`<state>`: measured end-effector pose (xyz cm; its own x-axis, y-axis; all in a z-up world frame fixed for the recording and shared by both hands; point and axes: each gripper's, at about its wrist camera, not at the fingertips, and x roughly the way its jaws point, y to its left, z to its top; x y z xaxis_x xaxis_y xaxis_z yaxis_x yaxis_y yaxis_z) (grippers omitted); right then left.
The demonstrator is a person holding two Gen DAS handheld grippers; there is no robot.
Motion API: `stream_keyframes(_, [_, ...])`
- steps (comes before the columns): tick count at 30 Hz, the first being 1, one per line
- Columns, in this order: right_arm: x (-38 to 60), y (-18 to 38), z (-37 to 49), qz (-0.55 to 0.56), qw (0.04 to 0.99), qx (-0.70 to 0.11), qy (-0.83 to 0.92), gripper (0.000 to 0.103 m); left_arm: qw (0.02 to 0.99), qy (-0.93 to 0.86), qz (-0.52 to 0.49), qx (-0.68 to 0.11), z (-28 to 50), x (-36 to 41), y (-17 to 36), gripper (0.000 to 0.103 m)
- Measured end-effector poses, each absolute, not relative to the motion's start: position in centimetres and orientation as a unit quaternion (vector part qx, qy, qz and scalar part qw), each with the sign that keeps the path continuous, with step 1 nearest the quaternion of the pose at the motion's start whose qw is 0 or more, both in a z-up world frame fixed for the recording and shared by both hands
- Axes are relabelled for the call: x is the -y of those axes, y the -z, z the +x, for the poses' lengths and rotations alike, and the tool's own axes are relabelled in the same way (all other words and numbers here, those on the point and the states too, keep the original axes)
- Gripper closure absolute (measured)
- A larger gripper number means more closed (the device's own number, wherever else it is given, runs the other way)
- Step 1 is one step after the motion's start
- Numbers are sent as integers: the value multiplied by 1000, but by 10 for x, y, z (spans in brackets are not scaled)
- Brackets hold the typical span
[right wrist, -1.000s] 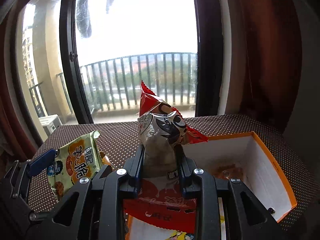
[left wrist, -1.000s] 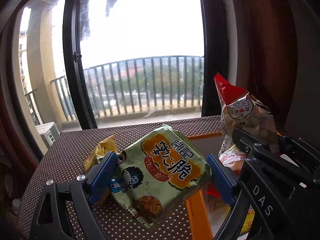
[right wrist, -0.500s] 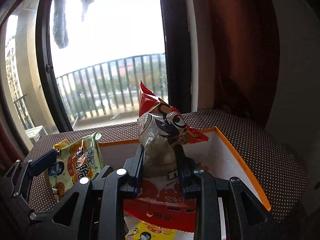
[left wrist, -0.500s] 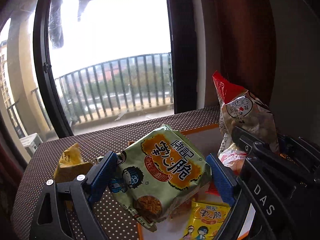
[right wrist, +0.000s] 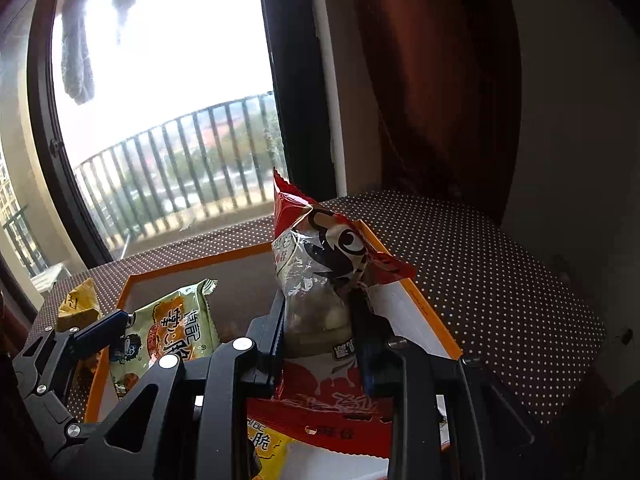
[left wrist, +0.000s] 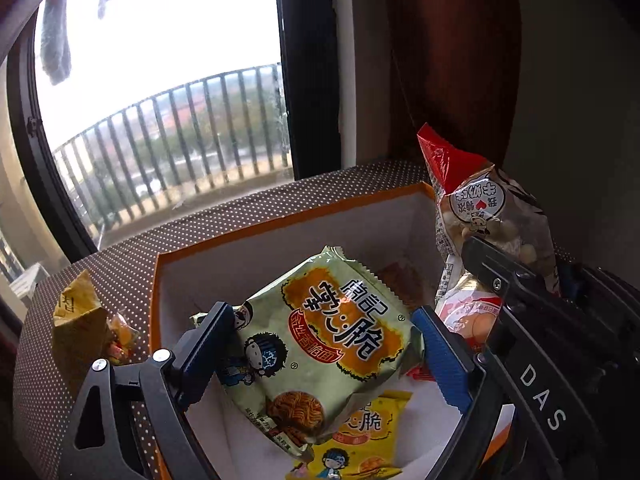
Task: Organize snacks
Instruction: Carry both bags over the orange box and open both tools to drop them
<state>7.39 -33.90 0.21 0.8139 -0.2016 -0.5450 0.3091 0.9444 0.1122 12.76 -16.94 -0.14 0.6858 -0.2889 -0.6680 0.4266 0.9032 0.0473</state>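
Observation:
My left gripper is shut on a green noodle snack packet and holds it over the orange-rimmed white box. My right gripper is shut on a red and clear snack bag, held upright over the same box. The red bag also shows in the left wrist view, and the green packet in the right wrist view. A yellow noodle packet lies on the box floor under the green one.
A yellow-brown packet with small candies lies on the dotted brown tablecloth left of the box. A window with a balcony railing stands behind the table. A dark curtain and wall are at the right.
Both grippers have moved right and forward with their packets, from over the tablecloth to above the inside of the box. The yellow packet on the box floor has come into view.

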Motion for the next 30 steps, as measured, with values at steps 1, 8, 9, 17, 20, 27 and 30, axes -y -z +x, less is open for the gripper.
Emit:
stream_keyframes(1, [341, 1, 74, 101, 946, -277, 136, 71, 909, 199, 101, -353, 128, 171, 4, 11])
stream_keyframes(8, [342, 19, 82, 110, 938, -300, 130, 71, 892, 191, 131, -389, 133, 175, 15, 6])
stream_keyframes(9, [344, 19, 82, 110, 938, -303, 127, 71, 892, 187, 135, -388, 132, 174, 16, 6])
stream_keyframes(17, [344, 20, 84, 103, 938, -313, 106, 72, 892, 183, 158, -381, 128, 170, 13, 4])
stream_keyframes(20, [343, 20, 87, 100, 938, -318, 98, 72, 894, 178, 160, -379, 128, 168, 13, 4])
stream_keyframes(27, [333, 19, 102, 102, 936, -331, 65, 71, 904, 164, 152, -364, 128, 157, 5, 4])
stream_keyframes(30, [326, 17, 107, 97, 937, -329, 62, 56, 906, 160, 138, -366, 131, 150, 3, 4])
